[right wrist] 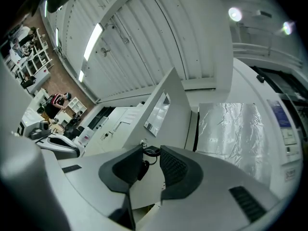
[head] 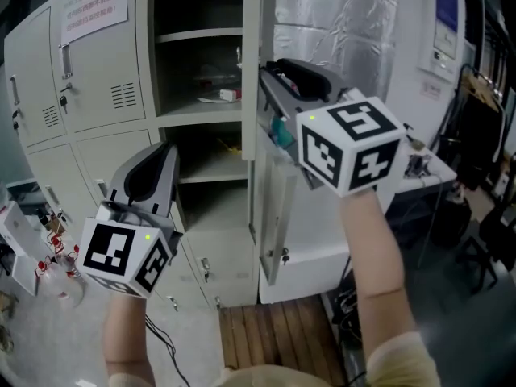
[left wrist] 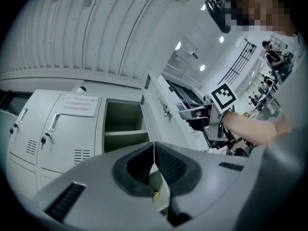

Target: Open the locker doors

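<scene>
Nearest the lens, the person's forearms (head: 375, 248) are raised towards the locker bank, each carrying a gripper. The right gripper (head: 274, 71) is held high against the free edge of the upper locker door (head: 251, 22), which stands swung out, seen edge-on at the right edge of its open compartment (head: 197, 63). In the right gripper view the jaws are seen apart, and the bunch of keys (right wrist: 143, 168) hanging at the door's lock lies in line with the gap; no contact between pads and door can be made out, so nothing is judged to be gripped. This placement is judged to serve the swing, since the edge by the lock lies farthest from the hinge and needs the least push.

The left gripper (head: 165, 156) is held lower, in front of the bank's middle tier; its jaws are closed on each other with nothing between them. It is judged to be parked clear of the door's path. A lower door (head: 278, 216) beneath the upper one is also open; the closed doors (head: 97, 63) towards the bank's left edge are judged to remain to be opened.
</scene>
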`<state>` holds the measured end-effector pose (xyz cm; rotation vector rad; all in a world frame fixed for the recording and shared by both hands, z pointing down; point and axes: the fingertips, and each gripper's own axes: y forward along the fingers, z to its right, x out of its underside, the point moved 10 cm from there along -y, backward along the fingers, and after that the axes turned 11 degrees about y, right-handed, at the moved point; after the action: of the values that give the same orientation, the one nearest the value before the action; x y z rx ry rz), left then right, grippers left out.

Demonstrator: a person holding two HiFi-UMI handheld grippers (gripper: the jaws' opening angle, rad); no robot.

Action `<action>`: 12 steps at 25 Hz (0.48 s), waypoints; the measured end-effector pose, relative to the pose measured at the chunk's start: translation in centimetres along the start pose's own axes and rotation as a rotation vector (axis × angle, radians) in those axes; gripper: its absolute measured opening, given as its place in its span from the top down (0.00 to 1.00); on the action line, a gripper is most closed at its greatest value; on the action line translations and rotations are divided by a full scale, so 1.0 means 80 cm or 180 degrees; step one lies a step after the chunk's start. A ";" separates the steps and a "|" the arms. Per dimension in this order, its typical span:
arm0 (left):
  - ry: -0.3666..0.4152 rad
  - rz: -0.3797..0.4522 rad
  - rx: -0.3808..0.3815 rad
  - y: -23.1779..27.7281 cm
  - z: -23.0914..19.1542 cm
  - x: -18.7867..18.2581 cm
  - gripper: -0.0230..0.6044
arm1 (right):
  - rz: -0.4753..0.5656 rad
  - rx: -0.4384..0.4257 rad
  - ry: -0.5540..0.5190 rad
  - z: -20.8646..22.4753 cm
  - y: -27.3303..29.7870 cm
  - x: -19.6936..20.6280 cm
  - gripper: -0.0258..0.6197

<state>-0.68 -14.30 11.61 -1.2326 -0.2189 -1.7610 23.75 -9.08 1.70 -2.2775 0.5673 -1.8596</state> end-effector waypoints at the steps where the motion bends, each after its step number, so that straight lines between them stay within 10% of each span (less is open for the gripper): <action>1: -0.0005 -0.0011 0.0011 0.000 0.004 0.001 0.98 | 0.0006 0.0015 0.0013 0.004 -0.003 0.000 0.80; 12: -0.0066 -0.0077 -0.0007 -0.010 0.015 0.006 0.98 | 0.0149 0.0300 0.0025 0.024 -0.026 0.009 0.80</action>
<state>-0.55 -13.40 12.86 -1.2549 -0.2451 -1.7704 26.14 -7.66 2.62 -2.1797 0.5179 -1.8337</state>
